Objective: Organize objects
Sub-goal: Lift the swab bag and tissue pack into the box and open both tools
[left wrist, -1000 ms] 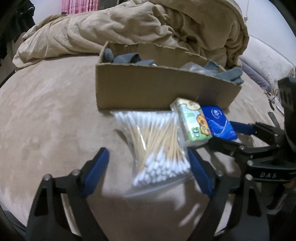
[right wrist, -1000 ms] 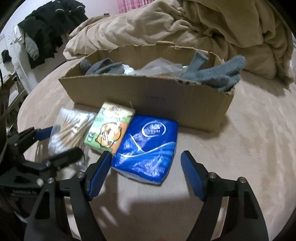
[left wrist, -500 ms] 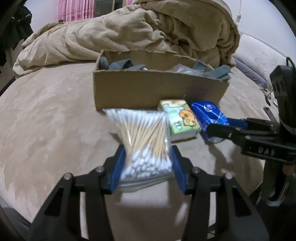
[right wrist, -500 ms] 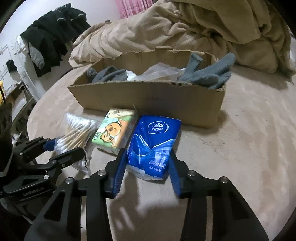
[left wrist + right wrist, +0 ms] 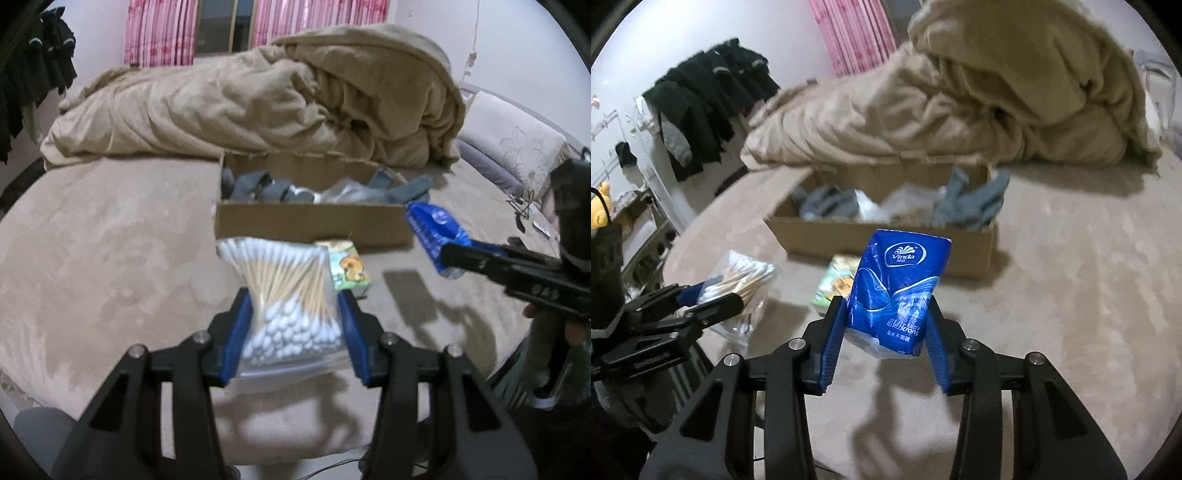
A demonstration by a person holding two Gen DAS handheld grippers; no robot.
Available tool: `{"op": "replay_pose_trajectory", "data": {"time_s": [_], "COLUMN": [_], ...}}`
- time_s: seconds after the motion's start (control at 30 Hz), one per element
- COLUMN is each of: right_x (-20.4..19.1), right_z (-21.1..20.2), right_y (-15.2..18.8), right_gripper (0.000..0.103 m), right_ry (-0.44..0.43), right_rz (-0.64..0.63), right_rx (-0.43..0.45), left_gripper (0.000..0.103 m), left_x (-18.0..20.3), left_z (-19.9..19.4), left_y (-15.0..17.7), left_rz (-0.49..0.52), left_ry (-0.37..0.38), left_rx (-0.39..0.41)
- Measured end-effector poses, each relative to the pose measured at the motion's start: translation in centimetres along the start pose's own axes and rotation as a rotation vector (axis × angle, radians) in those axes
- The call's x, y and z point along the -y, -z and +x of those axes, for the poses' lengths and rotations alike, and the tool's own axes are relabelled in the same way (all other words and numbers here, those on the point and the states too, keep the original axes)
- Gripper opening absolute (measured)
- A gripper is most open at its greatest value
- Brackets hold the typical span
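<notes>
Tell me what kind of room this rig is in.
Most likely a bedroom. A rumpled tan duvet lies heaped on a bed, dark clothes hang by the wall, and pink curtains cover the window. The cardboard box being filled sits on the bed itself.

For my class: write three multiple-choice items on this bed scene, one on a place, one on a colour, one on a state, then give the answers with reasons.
1. Where does the green tissue pack lie?
A. inside the box
B. on the bed in front of the cardboard box
C. on the blanket

2. What colour is the tissue pack in the right hand-held gripper?
A. blue
B. red
C. yellow

3. What is the left hand-held gripper doing?
A. hanging open
B. shut on nothing
C. shut on the bag of cotton swabs

Answers: B, it rests before the box's front wall; A, its wrapper is blue; C, both fingers press the bag's sides.
</notes>
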State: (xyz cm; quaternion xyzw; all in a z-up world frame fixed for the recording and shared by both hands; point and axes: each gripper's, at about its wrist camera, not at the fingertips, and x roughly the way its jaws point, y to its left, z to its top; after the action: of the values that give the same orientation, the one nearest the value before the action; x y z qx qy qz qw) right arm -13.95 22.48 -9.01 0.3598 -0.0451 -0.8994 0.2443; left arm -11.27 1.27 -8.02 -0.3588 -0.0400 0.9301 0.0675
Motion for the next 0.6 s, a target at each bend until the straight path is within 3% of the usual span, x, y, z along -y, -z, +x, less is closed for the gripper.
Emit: {"op": "replay_pose_trajectory", "data": {"time_s": [0.2, 0.37, 0.43, 0.53, 0.6], "right_x": [-0.9, -1.3, -1.4, -1.3, -1.3], "right_z": [-2.5, -4.0, -3.7, -2.9, -2.7], "right_y": [-1.2, -2.1, -2.4, -2.2, -2.0], "right_gripper": [0.043, 0.043, 0.043, 0.043, 0.043], "right_ry": [-0.010, -0.012, -0.010, -0.010, -0.013], "right_rz": [-0.012, -0.025, -0.024, -0.020, -0.019], "right_rx": [0.062, 0.103, 0.104, 0.085, 0.075], "left_gripper": [0.035, 0.034, 0.034, 0.039, 0.052], "left_x": [-0.3, 0.5, 0.5, 0.3, 0.1], "left_z": [0.5, -0.8, 1.0, 2.5, 2.7], "left_y": [0.0, -1.2, -1.1, -0.1, 0.8], "left_rz": [-0.034, 0.017, 0.033, 0.026, 0.026], "left_ry": [0.024, -0.003, -0.001, -0.030, -0.055], "left_rx": [-0.022, 0.040, -0.011, -0.072, -0.095]}}
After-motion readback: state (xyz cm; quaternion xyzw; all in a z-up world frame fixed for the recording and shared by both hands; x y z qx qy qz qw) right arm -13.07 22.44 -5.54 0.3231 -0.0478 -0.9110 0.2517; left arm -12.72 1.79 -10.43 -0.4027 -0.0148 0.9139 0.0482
